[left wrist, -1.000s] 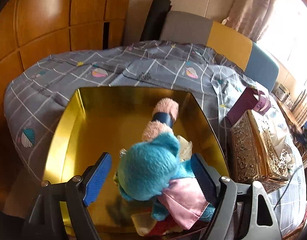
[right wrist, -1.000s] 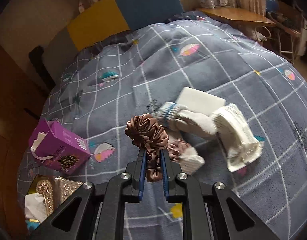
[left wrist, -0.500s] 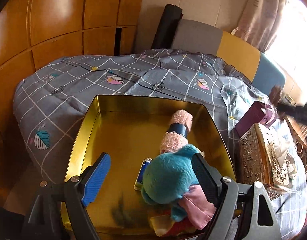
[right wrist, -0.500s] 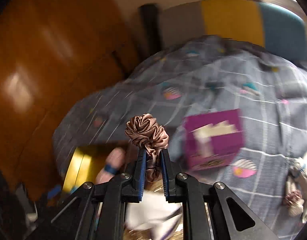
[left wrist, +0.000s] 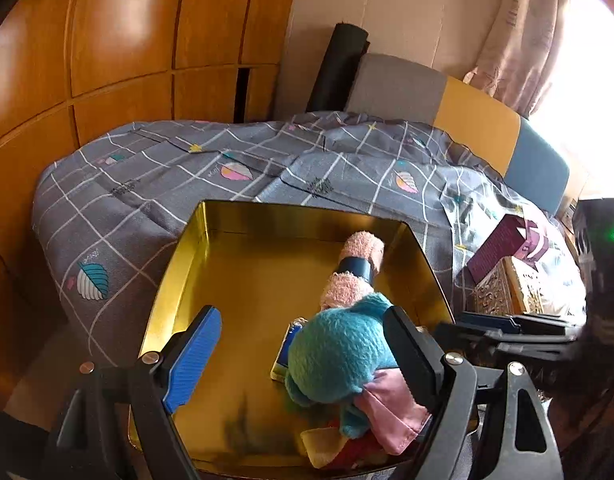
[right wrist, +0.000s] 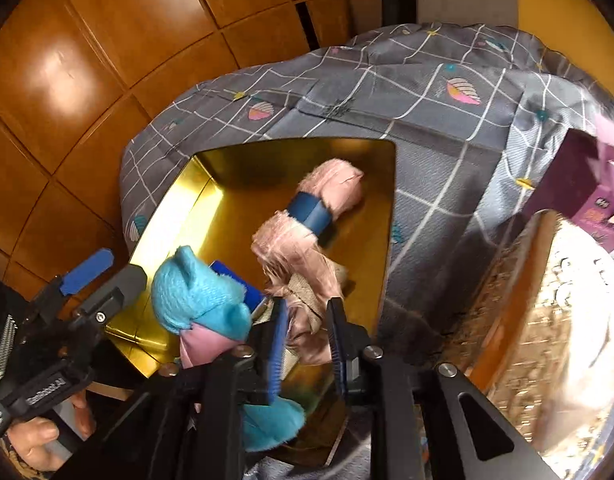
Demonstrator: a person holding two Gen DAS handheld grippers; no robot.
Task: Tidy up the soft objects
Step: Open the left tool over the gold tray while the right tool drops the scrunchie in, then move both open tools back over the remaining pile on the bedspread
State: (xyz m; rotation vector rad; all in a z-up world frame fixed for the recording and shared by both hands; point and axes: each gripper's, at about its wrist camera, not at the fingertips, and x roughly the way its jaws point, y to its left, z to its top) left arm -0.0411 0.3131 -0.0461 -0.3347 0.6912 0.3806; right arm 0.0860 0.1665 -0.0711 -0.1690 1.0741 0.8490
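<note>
A gold tin tray (left wrist: 179, 264) sits on the bed's grey checked quilt (left wrist: 155, 184), near its wardrobe-side edge. Inside lie a rolled pink towel (right wrist: 327, 196) with a blue band and a teal plush toy (left wrist: 339, 356) at the near right. The left hand-held gripper (left wrist: 303, 356) hovers over the tray, spread wide and holding nothing. The right hand-held gripper (right wrist: 307, 344) hangs above the tray's near side, its jaws opening, the brown satin scrunchie (right wrist: 307, 304) loose between them. An ornate gold tissue box (right wrist: 539, 320) and a purple carton (right wrist: 579, 184) stand to the right.
</note>
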